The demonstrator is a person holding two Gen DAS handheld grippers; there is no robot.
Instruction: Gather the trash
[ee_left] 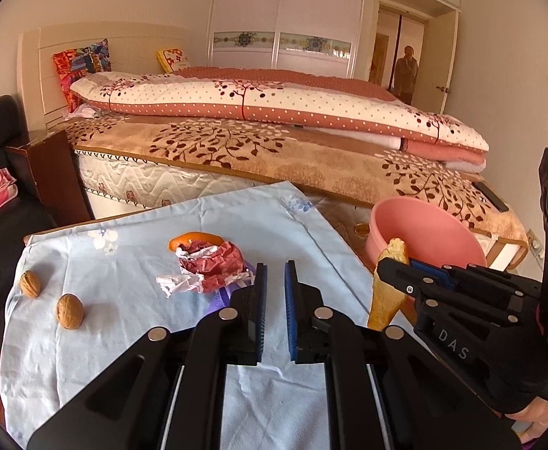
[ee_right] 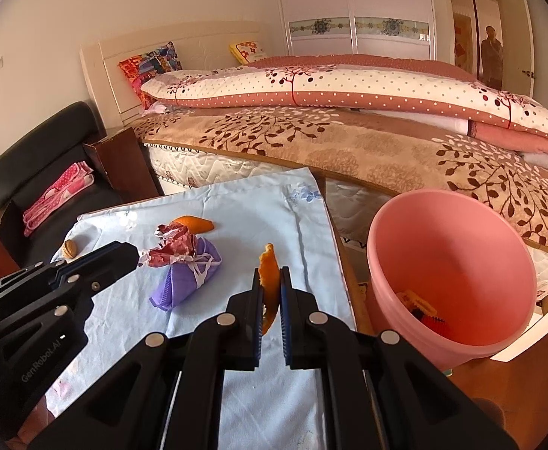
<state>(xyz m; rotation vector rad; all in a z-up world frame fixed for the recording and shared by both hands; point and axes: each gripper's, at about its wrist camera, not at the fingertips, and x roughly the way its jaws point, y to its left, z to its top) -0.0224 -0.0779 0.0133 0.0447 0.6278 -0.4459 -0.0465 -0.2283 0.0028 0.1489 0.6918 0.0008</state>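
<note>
Some trash already lay in the pink bin [ee_right: 450,247], just off the cloth's [ee_right: 274,393] right edge. Our right gripper [ee_right: 270,300] was clamped on an orange peel [ee_right: 268,273], not yet over the bin. Our left gripper [ee_left: 275,300] was nearly shut and empty. Left mid-cloth: crumpled paper [ee_left: 206,266], another peel [ee_left: 195,240], a purple bundle [ee_right: 187,277]; two walnuts [ee_left: 70,311] near the left edge.

Walnuts [ee_left: 70,311] left of wrapper [ee_left: 208,268] on cloth [ee_left: 124,262]; bucket [ee_right: 450,270] right
</note>
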